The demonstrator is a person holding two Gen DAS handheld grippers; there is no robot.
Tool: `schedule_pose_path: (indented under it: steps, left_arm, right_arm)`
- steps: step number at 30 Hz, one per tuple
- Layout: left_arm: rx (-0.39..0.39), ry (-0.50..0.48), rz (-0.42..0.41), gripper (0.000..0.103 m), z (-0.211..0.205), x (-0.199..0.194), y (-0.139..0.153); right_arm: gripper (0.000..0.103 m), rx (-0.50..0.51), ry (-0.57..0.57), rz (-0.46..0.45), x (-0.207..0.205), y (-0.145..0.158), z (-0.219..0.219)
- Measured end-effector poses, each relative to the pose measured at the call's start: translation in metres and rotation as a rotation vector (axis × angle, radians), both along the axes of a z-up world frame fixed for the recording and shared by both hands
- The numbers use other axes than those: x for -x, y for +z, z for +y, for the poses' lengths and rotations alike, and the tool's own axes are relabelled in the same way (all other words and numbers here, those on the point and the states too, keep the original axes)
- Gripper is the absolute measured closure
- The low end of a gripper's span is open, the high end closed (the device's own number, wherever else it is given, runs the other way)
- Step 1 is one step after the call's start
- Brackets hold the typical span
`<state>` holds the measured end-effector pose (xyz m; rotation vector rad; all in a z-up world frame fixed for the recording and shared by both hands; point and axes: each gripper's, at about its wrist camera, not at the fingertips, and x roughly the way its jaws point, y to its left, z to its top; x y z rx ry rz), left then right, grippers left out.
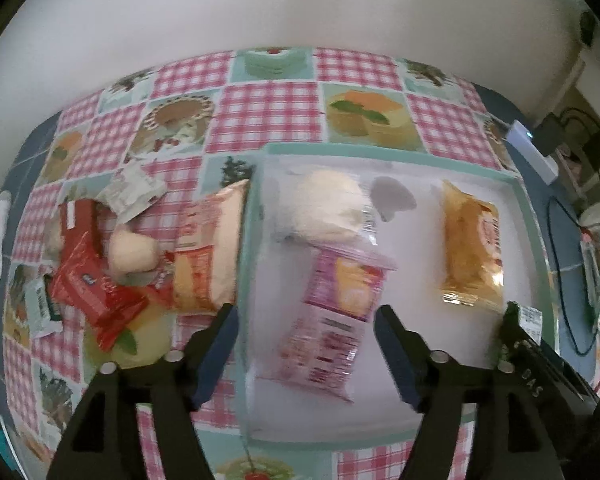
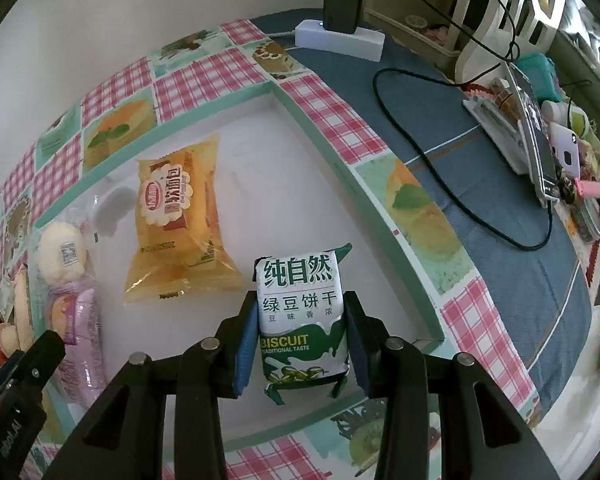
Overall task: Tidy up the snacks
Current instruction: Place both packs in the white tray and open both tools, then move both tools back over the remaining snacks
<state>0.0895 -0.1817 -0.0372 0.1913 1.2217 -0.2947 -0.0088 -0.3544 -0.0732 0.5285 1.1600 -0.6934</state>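
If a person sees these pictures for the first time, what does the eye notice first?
First, the green-and-white biscuit packet, clamped in the right gripper over the near right part of the white tray. Next, the pink snack packet lying on the tray between the open left gripper's fingers, with the loose snack pile left of the tray.

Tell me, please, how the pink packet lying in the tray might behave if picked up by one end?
The pink packet looks like thin film, so it would probably flop. Its glossy wrapper may be slippery, and it likely weighs little.
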Motion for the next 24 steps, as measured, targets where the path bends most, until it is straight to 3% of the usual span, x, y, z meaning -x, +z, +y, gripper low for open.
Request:
schedule_pose_path:
  steps: [2, 8, 11, 16, 23, 24]
  left_arm:
    - [-0.003, 0.024, -0.003, 0.010, 0.007, -0.002, 0.001]
    - [-0.023, 0.087, 0.000, 0.010, 0.025, -0.007, -0.001]
    - [-0.037, 0.119, 0.005, 0.000, 0.034, -0.010, -0.003]
    - [-0.032, 0.173, -0.010, 0.000, 0.053, -0.014, 0.001]
    - [-0.057, 0.245, -0.062, 0.000, 0.084, -0.022, 0.011]
    - [-0.059, 0.252, -0.065, 0.000, 0.088, -0.023, 0.012]
  right_arm:
    - [0.061, -0.001, 0.002, -0.004, -0.001, 0.001, 0.002]
    - [0.046, 0.025, 0.036, -0.023, -0.004, 0.008, 0.011]
    - [0.043, 0.033, 0.054, -0.022, -0.007, 0.009, 0.016]
    - [0.033, 0.052, 0.098, -0.035, -0.015, 0.012, 0.028]
    - [0.028, 0.055, 0.164, -0.068, -0.024, 0.016, 0.045]
    - [0.019, 0.050, 0.171, -0.073, -0.025, 0.016, 0.047]
